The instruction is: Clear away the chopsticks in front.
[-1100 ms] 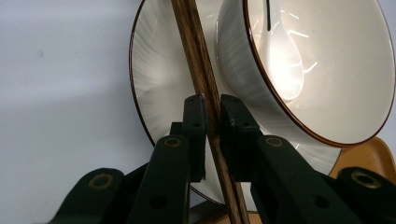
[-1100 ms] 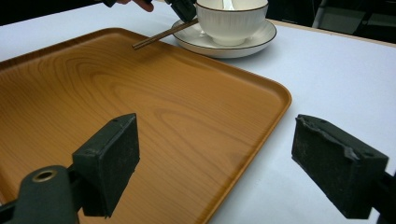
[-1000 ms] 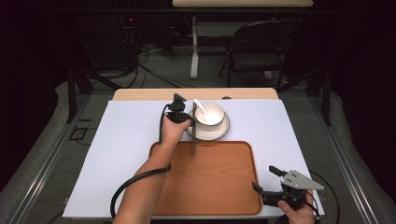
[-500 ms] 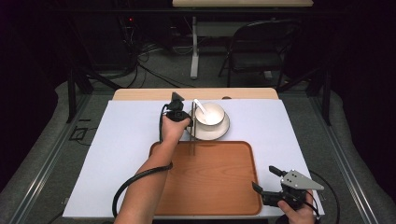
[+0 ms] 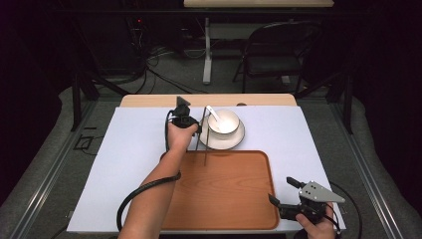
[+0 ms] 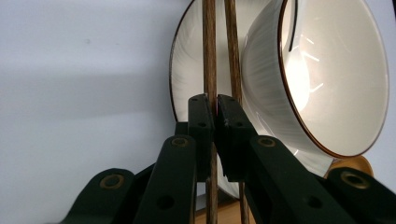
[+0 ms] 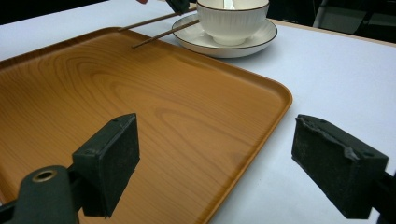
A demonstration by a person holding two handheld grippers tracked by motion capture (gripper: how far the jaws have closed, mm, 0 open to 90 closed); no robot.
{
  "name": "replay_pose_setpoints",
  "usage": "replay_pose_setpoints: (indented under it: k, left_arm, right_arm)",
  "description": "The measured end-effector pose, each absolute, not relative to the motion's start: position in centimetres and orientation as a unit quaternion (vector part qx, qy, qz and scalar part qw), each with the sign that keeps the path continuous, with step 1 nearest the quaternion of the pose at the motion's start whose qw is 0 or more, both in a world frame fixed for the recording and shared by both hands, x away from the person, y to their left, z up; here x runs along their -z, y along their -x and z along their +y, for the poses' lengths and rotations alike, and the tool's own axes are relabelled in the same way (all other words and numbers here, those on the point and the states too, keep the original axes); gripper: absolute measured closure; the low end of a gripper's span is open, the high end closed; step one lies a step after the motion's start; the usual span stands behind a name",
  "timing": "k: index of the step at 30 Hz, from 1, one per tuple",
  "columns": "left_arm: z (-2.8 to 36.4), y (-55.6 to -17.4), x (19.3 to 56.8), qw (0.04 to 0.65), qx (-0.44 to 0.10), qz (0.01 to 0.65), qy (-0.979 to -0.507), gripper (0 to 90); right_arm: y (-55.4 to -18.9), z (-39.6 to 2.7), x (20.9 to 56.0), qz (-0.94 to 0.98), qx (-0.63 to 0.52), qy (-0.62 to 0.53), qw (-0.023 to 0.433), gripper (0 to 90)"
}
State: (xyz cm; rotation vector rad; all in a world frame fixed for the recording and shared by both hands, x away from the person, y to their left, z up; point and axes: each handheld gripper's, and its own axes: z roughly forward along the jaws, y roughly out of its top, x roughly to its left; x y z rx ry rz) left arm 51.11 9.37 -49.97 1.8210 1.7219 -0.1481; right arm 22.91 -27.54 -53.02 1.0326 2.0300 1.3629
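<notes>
A dim room surrounds the table (image 5: 124,164), whose top is covered in a pale lilac-white sheet, with a strip of light wood at its 12 o'clock edge. A grey carpet (image 5: 54,149) covers the floor. At 1 o'clock stands a dark chair (image 5: 271,55). At 12 o'clock rises a white desk leg (image 5: 206,50), and black cables (image 5: 149,62) tangle at 11 o'clock.

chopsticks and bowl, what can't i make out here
- Chopsticks: left gripper view, top edge cuts off their far ends; whether the left gripper pinches both or one is unclear.
- Bowl: right gripper view, top edge cuts off the spoon inside.
- Saucer: high view, the bowl covers its middle.
</notes>
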Motion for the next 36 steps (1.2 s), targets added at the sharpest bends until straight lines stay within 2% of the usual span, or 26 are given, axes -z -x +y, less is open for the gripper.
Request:
replay_pose_setpoints:
  k: [8,18,27,36]
  left_arm:
    - [11.7,-49.1,48.7,0.332,0.054,0.649,-0.682,84.7]
    - [15.5,-43.3,48.0,0.359,0.06,0.628,-0.688,84.7]
    - [17.8,-36.6,49.9,0.349,0.062,0.62,-0.7,84.7]
    - [19.3,-33.5,51.7,0.337,0.072,0.634,-0.692,84.7]
  right_arm:
    - [-22.9,-27.5,53.0,0.743,-0.498,-0.375,0.242,14.7]
    - [-23.0,-27.5,53.0,0.743,-0.497,-0.378,0.241,14.7]
    - [-23.0,-27.4,53.0,0.741,-0.497,-0.38,0.242,14.7]
    - [-22.9,-27.4,53.0,0.741,-0.496,-0.382,0.244,14.7]
